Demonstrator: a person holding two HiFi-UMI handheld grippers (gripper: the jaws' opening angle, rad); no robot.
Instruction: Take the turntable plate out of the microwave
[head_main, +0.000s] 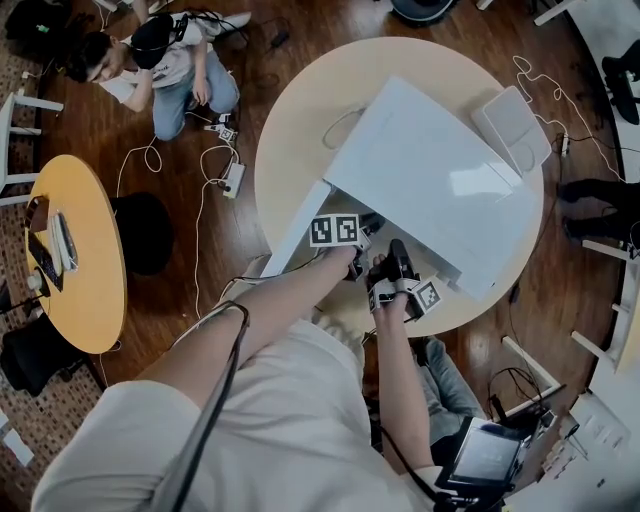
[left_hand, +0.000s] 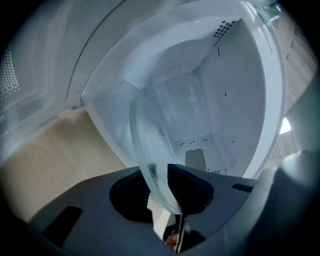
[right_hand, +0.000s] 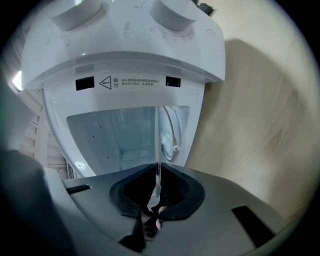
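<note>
Two tongs grip one glass plate (left_hand: 149, 145) at the mouth of the microwave (head_main: 430, 170), which stands on the round pale counter (head_main: 290, 130) with its door (head_main: 300, 228) swung wide to the left. The white cavity (left_hand: 200, 110) is the one container here. Its walls are bare apart from rows of small holes, and the only thing surely in it is the plate's far part, which reaches in past the front frame while the near rim sticks out. Whether the plate rests on the cavity floor or hangs clear of it cannot be told. In the right gripper view a curved pale piece (right_hand: 172, 131) with a small round knob shows at the opening's right side; what it is cannot be told. The left tongs (left_hand: 158, 171) are partly closed, their dark pads pressing either face of the plate's near rim, and in that view the clear disc rises tilted from the pads toward the cavity. The right tongs (right_hand: 157, 166) are nearly together, with the same plate seen edge-on as a thin bright line pinched between the pads. In the head view the two sit just beside each other at the open front, the left near the door's edge, the right toward the control end, where two knobs (right_hand: 172, 10) show. A flat white slab (head_main: 512, 128) lies on the counter beside the microwave.
</note>
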